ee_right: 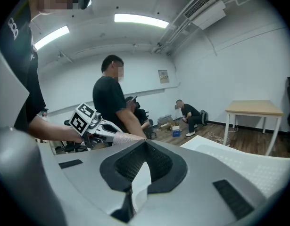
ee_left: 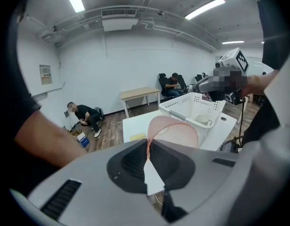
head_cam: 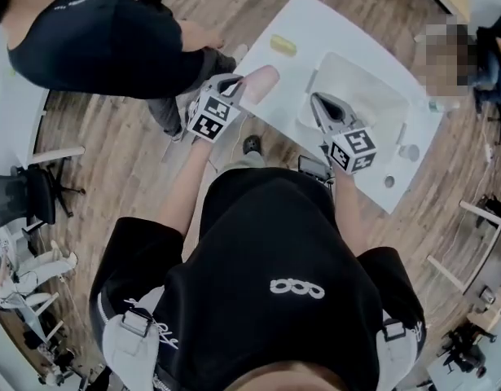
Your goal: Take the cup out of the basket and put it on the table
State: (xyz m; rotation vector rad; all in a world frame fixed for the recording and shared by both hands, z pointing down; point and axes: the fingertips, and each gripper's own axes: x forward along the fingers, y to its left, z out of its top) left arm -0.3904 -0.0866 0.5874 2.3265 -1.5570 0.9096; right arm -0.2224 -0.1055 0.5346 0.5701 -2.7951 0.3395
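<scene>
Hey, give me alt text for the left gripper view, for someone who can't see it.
The jaws of the left gripper are shut on the rim of a translucent pink plastic cup, in front of a white table. Behind it stands a white perforated plastic basket with a pale cup inside; a small yellow object lies nearby.

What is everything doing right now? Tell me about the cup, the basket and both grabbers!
pink cup: out of the basket, pinched by its rim.
left gripper: shut on the pink cup.
right gripper: shut, empty, over the basket.
basket: upright on the table, white mug inside.
yellow thing: lying flat on the table.
</scene>
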